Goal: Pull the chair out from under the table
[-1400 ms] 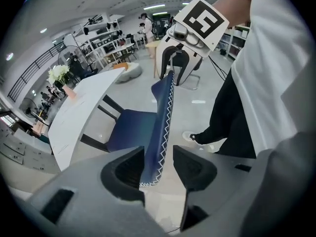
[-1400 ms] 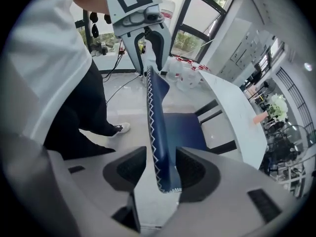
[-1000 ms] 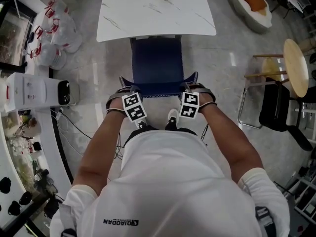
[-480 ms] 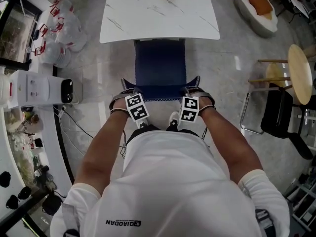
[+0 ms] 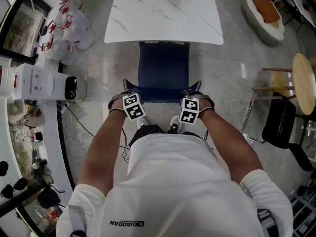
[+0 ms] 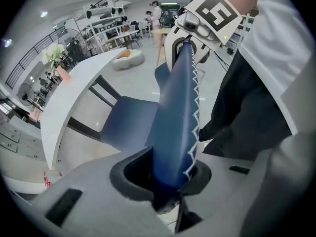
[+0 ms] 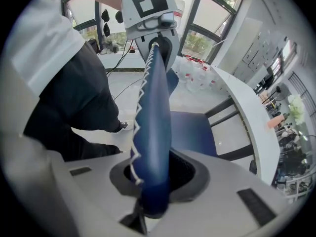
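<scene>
A dark blue chair [image 5: 163, 65] stands with the front of its seat under the white marble table [image 5: 165, 14]. Its backrest [image 5: 162, 94], edged with white zigzag stitching, faces me. My left gripper [image 5: 127, 90] straddles the backrest's left end and my right gripper [image 5: 194, 90] its right end, both pointing steeply down. In the left gripper view the backrest [image 6: 175, 117] runs between the jaws of my left gripper [image 6: 170, 181], which are closing, with a dark gap on one side. The right gripper view shows the backrest [image 7: 153, 117] likewise inside my closing right gripper [image 7: 150, 181].
A white appliance [image 5: 44, 83] and tied plastic bags [image 5: 69, 23] sit at the left, with cables [image 5: 79, 125] on the floor. A round wooden stool [image 5: 306, 80] and a black chair [image 5: 281, 122] stand at the right. A cushioned bed [image 5: 266, 14] lies at the back right.
Both grippers stay at the ends of the backrest. The chair keeps its place under the table; only the head view has shifted a little.
</scene>
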A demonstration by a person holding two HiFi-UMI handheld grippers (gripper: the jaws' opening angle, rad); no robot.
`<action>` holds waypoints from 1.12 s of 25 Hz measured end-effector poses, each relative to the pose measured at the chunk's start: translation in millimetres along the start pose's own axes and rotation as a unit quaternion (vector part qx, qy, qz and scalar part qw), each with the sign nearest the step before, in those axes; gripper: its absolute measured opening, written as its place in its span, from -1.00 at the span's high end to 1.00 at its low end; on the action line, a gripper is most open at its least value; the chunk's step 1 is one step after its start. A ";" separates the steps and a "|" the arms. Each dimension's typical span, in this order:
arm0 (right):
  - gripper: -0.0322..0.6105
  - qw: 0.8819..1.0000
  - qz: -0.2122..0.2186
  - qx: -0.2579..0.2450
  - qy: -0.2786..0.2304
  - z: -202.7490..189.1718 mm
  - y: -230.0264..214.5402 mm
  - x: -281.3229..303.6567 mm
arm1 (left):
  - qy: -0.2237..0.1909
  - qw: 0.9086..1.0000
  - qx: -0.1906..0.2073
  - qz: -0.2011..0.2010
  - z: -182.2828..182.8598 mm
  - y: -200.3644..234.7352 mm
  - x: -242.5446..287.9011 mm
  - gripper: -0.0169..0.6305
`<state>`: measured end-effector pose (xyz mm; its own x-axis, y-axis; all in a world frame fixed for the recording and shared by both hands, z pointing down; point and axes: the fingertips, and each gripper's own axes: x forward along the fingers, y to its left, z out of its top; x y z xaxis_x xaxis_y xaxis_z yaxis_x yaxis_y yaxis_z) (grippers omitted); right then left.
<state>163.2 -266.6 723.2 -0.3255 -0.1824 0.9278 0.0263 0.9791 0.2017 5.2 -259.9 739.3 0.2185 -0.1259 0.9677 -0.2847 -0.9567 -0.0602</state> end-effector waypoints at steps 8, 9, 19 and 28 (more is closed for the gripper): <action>0.68 1.000 -0.008 0.001 -0.006 2.1 3.2 3.2 | -0.005 1.000 -0.007 0.011 -3.2 -1.0 2.0 0.67; 0.68 1.000 -0.008 0.000 -0.006 1.4 4.6 2.6 | -0.005 1.000 -0.006 0.011 -2.6 -2.8 2.1 0.67; 0.69 1.000 -0.005 0.015 0.022 -2.0 16.3 -5.2 | 0.006 1.000 -0.008 0.013 -0.9 -24.4 -2.1 0.70; 0.68 0.999 0.002 0.033 0.029 2.2 67.0 -18.5 | 0.010 1.000 0.001 -0.007 -11.9 -76.5 -10.6 0.70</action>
<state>168.9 -197.5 718.8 -0.2699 -0.1823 0.9455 -0.0357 0.9831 0.1794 13.6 -182.3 736.5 0.2044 -0.1078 0.9729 -0.2801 -0.9588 -0.0474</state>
